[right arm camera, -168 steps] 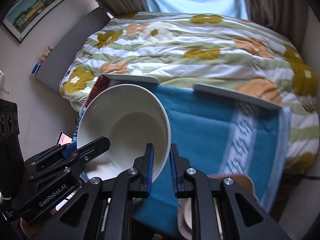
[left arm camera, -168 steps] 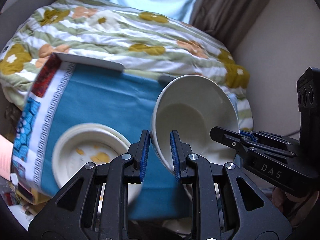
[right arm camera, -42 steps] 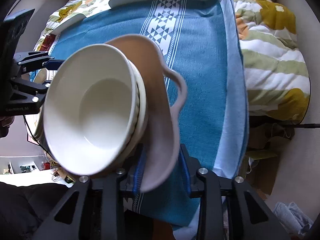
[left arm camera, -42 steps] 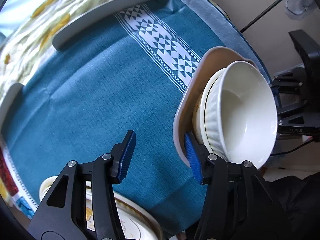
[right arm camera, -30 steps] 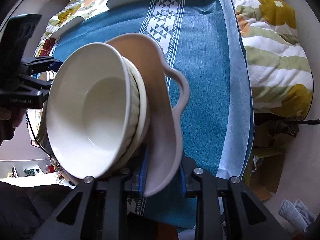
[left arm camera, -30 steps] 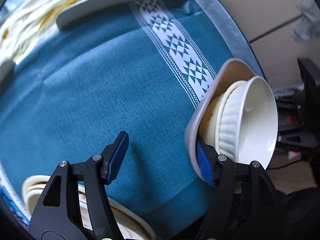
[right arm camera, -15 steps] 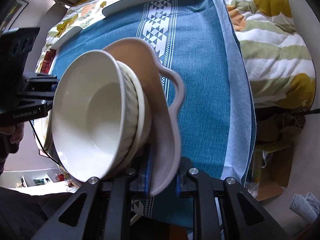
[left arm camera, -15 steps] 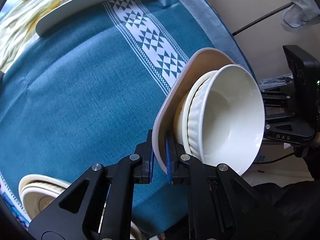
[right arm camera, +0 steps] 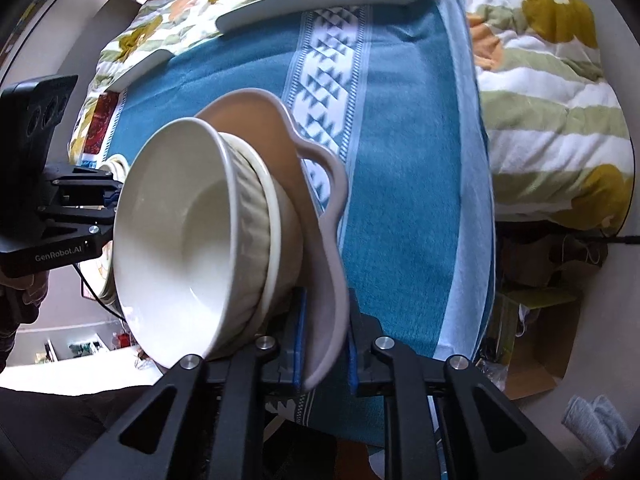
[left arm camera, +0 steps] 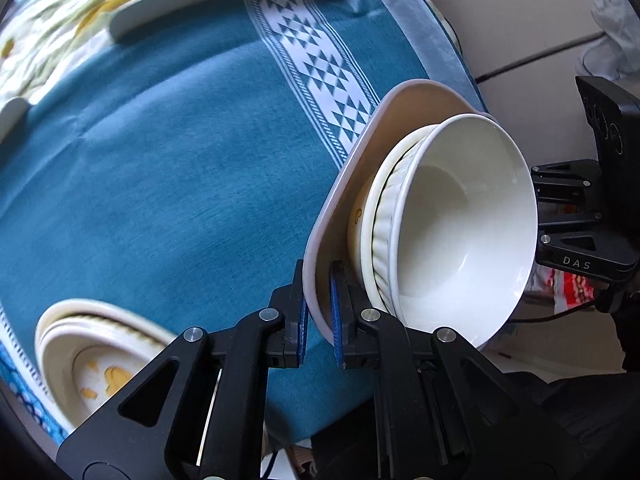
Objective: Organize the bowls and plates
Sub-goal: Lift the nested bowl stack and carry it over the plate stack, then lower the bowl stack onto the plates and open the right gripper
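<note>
My left gripper [left arm camera: 318,330] and right gripper [right arm camera: 323,354] each clamp opposite rims of the pinkish handled plate [right arm camera: 320,240]; its stacked white bowls [left arm camera: 460,232] ride above the blue cloth [left arm camera: 180,160].

A teal cloth [left arm camera: 168,168] with a white triangle-patterned band [right arm camera: 324,76] fills mid-frame. A floral quilt [right arm camera: 548,92] lies at upper right; a cardboard box [right arm camera: 532,364] sits lower right.
</note>
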`<state>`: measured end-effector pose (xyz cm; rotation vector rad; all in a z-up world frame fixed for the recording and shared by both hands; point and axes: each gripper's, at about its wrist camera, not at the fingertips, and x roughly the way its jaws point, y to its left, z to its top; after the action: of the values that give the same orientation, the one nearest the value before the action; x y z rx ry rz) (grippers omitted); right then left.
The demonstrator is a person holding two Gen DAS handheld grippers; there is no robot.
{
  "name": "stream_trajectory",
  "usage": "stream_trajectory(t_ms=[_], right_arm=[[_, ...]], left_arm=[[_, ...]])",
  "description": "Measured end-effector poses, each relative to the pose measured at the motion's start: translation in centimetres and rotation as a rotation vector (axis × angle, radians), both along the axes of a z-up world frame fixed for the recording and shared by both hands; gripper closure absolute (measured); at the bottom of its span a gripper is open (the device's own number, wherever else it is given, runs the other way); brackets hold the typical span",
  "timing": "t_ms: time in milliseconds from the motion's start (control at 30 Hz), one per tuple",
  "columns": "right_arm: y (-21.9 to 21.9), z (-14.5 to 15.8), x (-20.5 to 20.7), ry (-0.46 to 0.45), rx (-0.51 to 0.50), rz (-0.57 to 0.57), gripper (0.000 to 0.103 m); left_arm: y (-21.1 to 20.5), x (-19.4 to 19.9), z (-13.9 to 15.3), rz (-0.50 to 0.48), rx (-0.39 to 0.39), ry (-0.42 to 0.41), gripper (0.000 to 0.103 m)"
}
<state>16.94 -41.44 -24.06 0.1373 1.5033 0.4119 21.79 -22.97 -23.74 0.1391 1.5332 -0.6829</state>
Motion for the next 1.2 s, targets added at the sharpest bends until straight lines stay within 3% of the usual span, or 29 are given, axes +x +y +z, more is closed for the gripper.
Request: stream_trajectory(t_ms=[200,500,667,833,1200], right_arm=[[3.0,2.9,1.4,-0.044,0.021,0.1,0.087],[12.9,5.8,2.1,-0.08,0.061,0.336,0.087],[19.0,4.5,1.4,-0.049,0.081,0.395,0.087],[23.3,2.5,0.8,-0.013,0.087,0.384,0.087],[26.0,0.7,1.3,0.011,0.051,0.313,0.088]], left_arm=[[4.3,-0.5,4.0,0.116,0.017,-0.066,0.095],[14.6,-4.0,7.9,0.304,0.087,-0.123,0.095],[20.3,-5.3,7.2,0.351,0.123,-0.124,0.095],[24.7,-5.3,4.8,0.344,0.132,-0.087,0.095],[27.1,-4.2,1.8,0.326,0.081,-0.052,0.095]])
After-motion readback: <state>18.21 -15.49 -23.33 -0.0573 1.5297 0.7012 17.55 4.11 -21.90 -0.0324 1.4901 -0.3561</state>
